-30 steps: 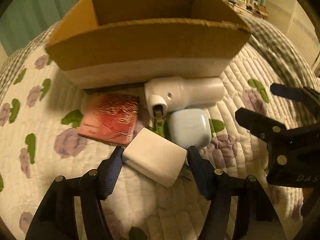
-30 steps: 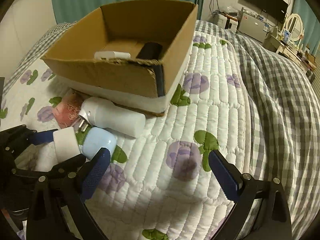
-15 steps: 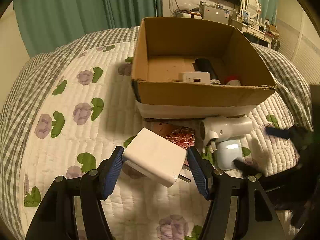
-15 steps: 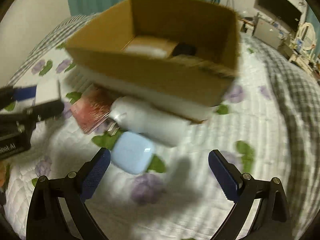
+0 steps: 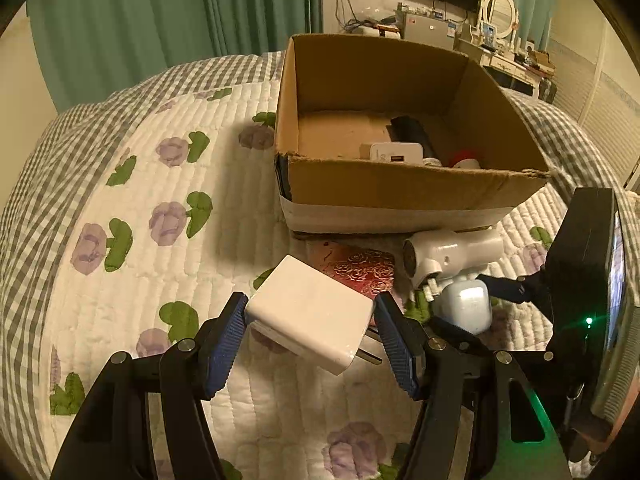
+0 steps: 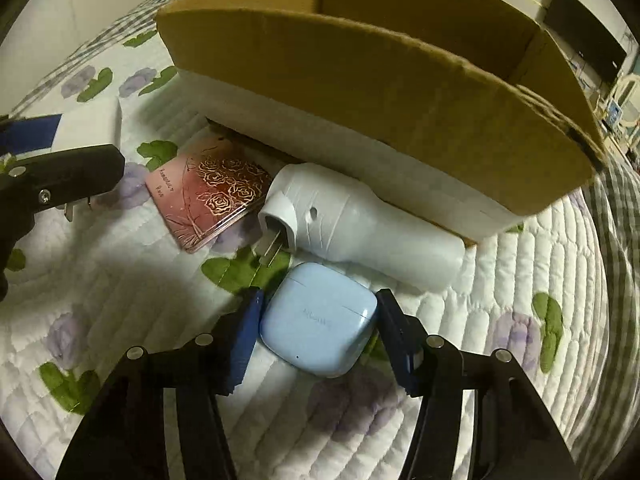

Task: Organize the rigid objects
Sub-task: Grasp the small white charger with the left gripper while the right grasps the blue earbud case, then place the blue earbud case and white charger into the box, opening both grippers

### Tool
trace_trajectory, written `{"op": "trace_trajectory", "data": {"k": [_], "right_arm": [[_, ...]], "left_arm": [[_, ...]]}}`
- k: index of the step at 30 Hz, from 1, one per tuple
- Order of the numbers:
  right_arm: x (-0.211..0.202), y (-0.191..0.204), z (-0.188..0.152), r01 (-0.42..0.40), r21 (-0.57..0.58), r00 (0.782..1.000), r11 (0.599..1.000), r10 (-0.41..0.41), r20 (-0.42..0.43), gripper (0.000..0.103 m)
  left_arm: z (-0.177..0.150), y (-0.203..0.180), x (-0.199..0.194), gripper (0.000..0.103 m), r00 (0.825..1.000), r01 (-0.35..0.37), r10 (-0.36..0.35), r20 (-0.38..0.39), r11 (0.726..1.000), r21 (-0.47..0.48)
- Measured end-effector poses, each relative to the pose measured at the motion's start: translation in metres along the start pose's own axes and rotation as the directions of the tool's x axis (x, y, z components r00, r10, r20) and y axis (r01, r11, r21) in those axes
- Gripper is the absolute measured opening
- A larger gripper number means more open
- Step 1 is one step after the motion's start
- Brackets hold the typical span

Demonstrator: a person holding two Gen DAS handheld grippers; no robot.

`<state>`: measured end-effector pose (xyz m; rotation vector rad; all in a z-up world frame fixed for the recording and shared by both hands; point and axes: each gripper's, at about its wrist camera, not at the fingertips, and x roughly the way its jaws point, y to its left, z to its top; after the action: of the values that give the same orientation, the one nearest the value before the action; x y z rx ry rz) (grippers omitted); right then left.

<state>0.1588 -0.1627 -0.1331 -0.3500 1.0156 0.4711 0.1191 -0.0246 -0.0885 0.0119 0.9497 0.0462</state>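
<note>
The left gripper (image 5: pixel 310 326) holds a white charger (image 5: pixel 310 312) above the bed (image 5: pixel 120 184), with the box (image 5: pixel 400 188) beyond it to the far right. The right gripper (image 6: pixel 318 326) straddles a blue case (image 6: pixel 318 318) on the quilt, fingers narrow, contact unclear.

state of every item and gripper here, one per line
white charger: held off the quilt
left gripper: shut on white charger
blue earbud case: lid closed, lying on quilt
right gripper: open around the case
cardboard box: open-topped
red card: flat
</note>
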Motion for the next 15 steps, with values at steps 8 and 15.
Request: {"op": "trace_trajectory", "data": {"k": [8,15], "right_arm": [[-0.065,0.004,0.004,0.026,-0.032,0.997,0.999,-0.024,0.070,0.057],[-0.147,-0.002,0.032,0.083,-0.015,0.978,0.996,-0.079,0.193,0.057]], "left_arm": [[0.009,-0.001,-0.046,0.065,0.998,0.009,-0.009,0.067,1.000,0.004],[0.045,0.001,-0.091,0.065,0.986,0.020,-0.021,0.167,1.000,0.006]]}}
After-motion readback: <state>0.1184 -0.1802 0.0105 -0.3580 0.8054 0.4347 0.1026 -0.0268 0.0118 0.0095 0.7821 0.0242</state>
